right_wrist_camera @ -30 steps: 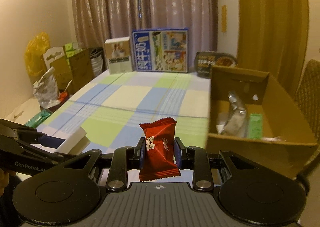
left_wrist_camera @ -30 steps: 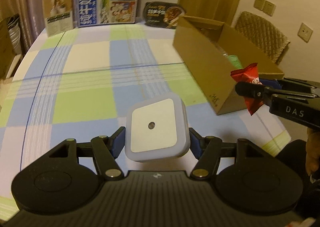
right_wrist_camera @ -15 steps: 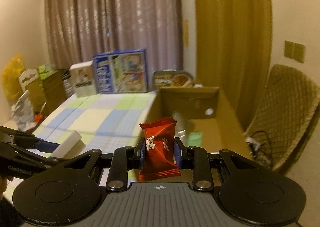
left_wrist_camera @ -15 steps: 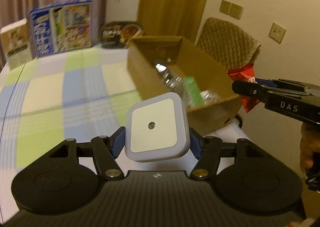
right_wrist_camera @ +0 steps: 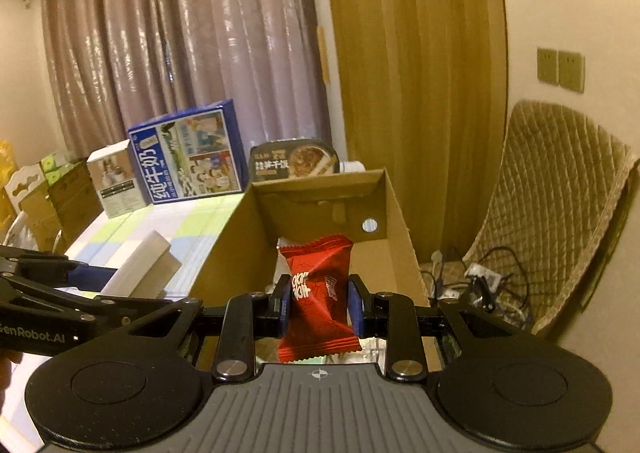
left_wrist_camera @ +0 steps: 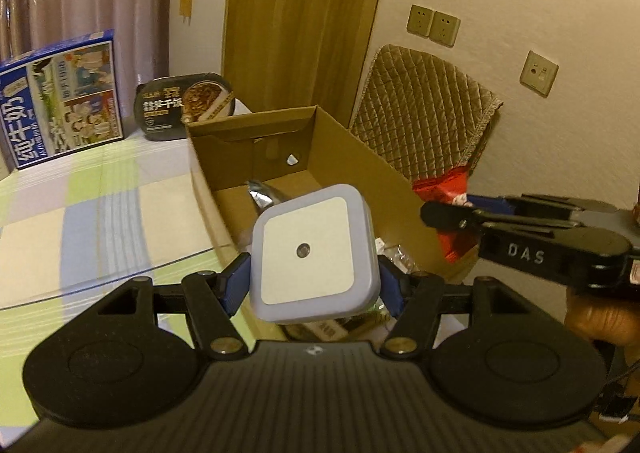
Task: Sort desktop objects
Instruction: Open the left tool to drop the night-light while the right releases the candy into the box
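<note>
My left gripper (left_wrist_camera: pixel 314 287) is shut on a square white night light (left_wrist_camera: pixel 312 253) with a pale blue rim, held above the near end of an open cardboard box (left_wrist_camera: pixel 360 157). A red snack packet (right_wrist_camera: pixel 318 293) is pinched upright in my right gripper (right_wrist_camera: pixel 318 307), which hangs over the same box (right_wrist_camera: pixel 394 213). In the left wrist view the right gripper (left_wrist_camera: pixel 448 213) comes in from the right with the red packet (left_wrist_camera: pixel 450 183) at its tip. The night light (right_wrist_camera: pixel 140 267) shows side-on at the left of the right wrist view. A crumpled foil wrapper (left_wrist_camera: pixel 262 193) and other items lie inside the box.
A checked tablecloth (left_wrist_camera: pixel 80 213) covers the table. At its far edge stand a blue milk carton box (right_wrist_camera: pixel 188 157), a small white box (right_wrist_camera: pixel 116 179) and a black ready-meal tray (left_wrist_camera: pixel 184 105). A quilted chair (right_wrist_camera: pixel 560 205) with cables (right_wrist_camera: pixel 480 277) on its seat stands right of the box.
Both grippers have swung right from over the tablecloth to above the cardboard box, each keeping its object. The box interior now fills the middle of both views.
</note>
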Motion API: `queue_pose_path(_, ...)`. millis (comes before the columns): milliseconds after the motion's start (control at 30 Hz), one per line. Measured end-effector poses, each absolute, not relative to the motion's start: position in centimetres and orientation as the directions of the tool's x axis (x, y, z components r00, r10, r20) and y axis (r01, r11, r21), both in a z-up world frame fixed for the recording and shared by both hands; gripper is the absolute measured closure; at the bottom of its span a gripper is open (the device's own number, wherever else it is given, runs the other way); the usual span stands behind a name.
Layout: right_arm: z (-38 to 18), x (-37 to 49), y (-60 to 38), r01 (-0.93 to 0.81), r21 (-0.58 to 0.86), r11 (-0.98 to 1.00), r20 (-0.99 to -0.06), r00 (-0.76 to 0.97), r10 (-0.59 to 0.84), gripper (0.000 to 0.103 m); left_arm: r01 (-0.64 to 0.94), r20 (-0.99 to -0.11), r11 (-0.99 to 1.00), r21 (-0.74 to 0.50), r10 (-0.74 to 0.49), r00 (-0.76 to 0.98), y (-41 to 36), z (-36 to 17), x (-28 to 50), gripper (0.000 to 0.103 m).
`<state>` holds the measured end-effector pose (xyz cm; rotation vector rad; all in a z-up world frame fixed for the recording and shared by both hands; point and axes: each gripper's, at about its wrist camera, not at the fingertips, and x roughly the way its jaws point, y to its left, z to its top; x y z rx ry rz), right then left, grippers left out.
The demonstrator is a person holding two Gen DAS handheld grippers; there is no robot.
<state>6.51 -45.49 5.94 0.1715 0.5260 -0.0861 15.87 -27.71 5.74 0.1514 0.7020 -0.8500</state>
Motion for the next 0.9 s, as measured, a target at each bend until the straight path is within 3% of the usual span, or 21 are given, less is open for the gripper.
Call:
queue_pose_path(333, 4.4, 8.7, -47.6, 0.145, 0.172, 0.974, -0.527, 0.849, -0.034, 0.077, 0.725, -0.635, 0.665, -0.177, -0.64, 0.432, -30.5, 3.9, 18.3, 0.042)
queue_pose_path(400, 4.0, 8.8, -47.9, 0.15, 0.179, 0.972, -0.531, 0.847, -0.033, 0.077, 0.721, -0.632, 0.67, -0.177, -0.639, 0.438, -30.6, 3.7, 18.4, 0.034)
queue_pose_path(433, 3.9, 8.8, -48.0, 0.152, 0.18, 0.972, -0.533, 0.846, -0.033, 0.077, 0.717, -0.63, 0.675, -0.174, -0.636, 0.446, -30.5, 3.6, 18.4, 0.023)
queue_pose_path(900, 3.8, 9.0, -47.7, 0.121, 0.207, 0.971, -0.521, 0.854, 0.005, 0.075, 0.699, -0.62, 0.697, -0.16, -0.622, 0.479, -28.4, 4.1, 17.9, 0.022)
